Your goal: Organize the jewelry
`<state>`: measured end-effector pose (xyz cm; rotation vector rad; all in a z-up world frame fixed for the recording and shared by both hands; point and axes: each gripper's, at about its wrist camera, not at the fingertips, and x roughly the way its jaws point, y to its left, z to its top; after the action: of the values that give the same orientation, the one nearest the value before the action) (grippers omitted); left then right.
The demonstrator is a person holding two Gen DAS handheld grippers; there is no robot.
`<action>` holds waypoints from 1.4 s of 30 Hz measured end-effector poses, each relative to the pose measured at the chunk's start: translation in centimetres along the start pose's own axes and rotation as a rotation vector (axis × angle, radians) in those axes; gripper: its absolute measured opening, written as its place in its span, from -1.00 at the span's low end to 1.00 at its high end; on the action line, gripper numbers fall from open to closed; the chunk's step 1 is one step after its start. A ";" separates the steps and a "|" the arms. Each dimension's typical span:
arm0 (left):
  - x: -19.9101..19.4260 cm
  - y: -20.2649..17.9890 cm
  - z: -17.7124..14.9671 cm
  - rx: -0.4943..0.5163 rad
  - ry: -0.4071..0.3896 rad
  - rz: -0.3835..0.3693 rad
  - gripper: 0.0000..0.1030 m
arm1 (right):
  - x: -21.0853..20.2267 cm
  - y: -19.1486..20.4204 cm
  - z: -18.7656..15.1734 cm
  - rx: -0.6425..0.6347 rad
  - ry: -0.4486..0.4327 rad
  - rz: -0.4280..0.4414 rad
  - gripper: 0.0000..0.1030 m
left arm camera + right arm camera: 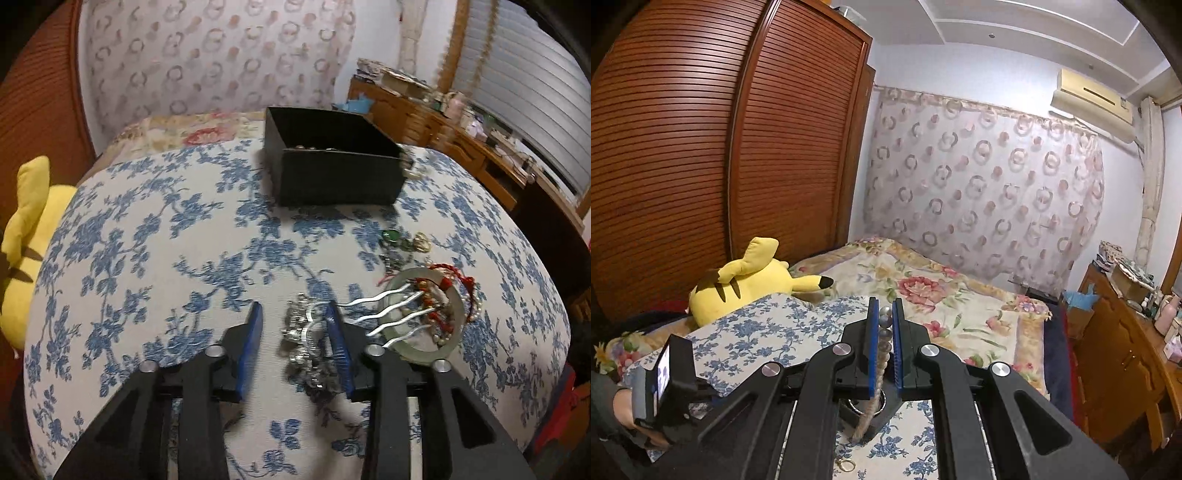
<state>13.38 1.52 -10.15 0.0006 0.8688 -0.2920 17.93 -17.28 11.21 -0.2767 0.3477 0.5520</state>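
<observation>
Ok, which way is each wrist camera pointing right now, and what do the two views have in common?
Left wrist: rides the left gripper, tilted down at the blue-flowered bedspread; sees the silver hair comb between its open fingers, the pale bangle and the black box.
Right wrist: rides the right gripper, aimed nearly level across the bed at the curtain and wardrobe; it is shut on a bead string. The other gripper's camera unit and a hand show at lower left.
Shared: bedspread, yellow plush toy, curtain, wooden dresser.

Blue-flowered white cloth point(147, 258), black box point(332, 177), yellow plush toy point(746, 284), blue fingers point(251, 332).
</observation>
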 end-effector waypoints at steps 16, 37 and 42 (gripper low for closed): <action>-2.4 -0.8 0.6 0.006 -0.084 0.019 -0.96 | 2.3 -0.6 -1.8 0.015 0.062 0.001 -0.84; -6.5 -1.2 8.7 0.003 -0.261 -0.040 -0.98 | 4.5 -2.1 0.0 0.023 0.039 0.022 -0.84; -5.7 -1.2 11.8 0.015 -0.289 -0.029 -0.98 | 6.0 -2.8 0.9 0.035 0.036 0.037 -0.84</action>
<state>18.53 0.39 1.93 -0.0395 0.5796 -0.3170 24.45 -16.49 10.08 -0.2470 0.3979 0.5776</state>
